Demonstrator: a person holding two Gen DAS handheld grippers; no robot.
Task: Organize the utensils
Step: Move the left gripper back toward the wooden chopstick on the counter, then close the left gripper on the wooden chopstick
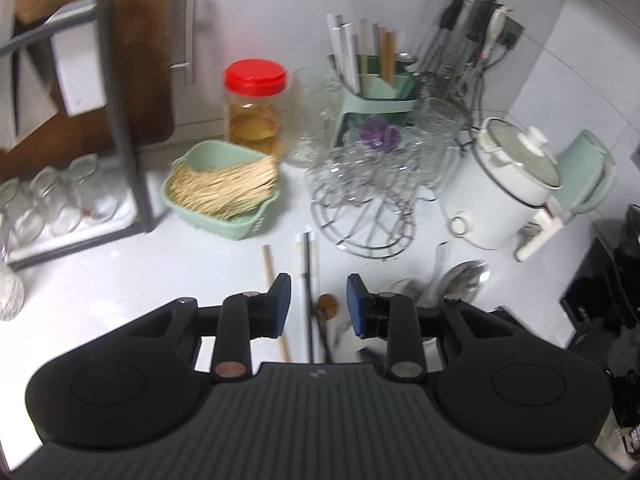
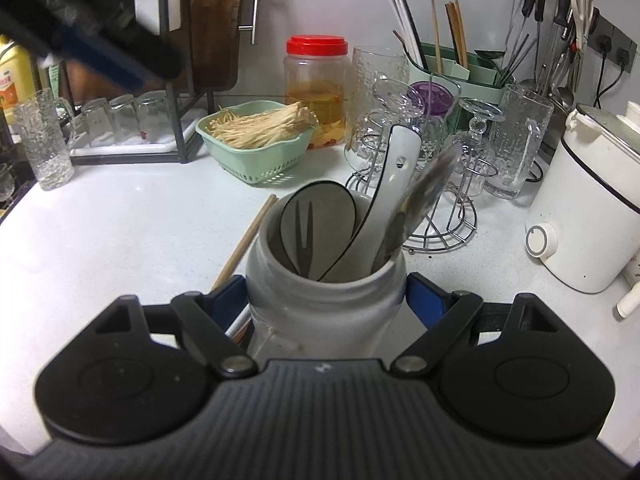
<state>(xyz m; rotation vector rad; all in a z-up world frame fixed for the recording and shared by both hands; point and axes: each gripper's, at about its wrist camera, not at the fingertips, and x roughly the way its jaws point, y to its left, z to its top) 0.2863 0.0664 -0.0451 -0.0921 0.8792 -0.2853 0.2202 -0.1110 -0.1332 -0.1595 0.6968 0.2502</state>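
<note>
Holding the white jar [image 2: 324, 300] clenched in right gripper [image 2: 326, 304] fingers, spoons already inside; left gripper [image 1: 319, 306] fingers released above chopsticks [image 1: 308, 280] left on tabletop [image 1: 120, 280] beside jar

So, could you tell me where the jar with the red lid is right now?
The jar with the red lid stands at the back of the counter against the wall, just behind the green basket and left of a textured glass.
</note>
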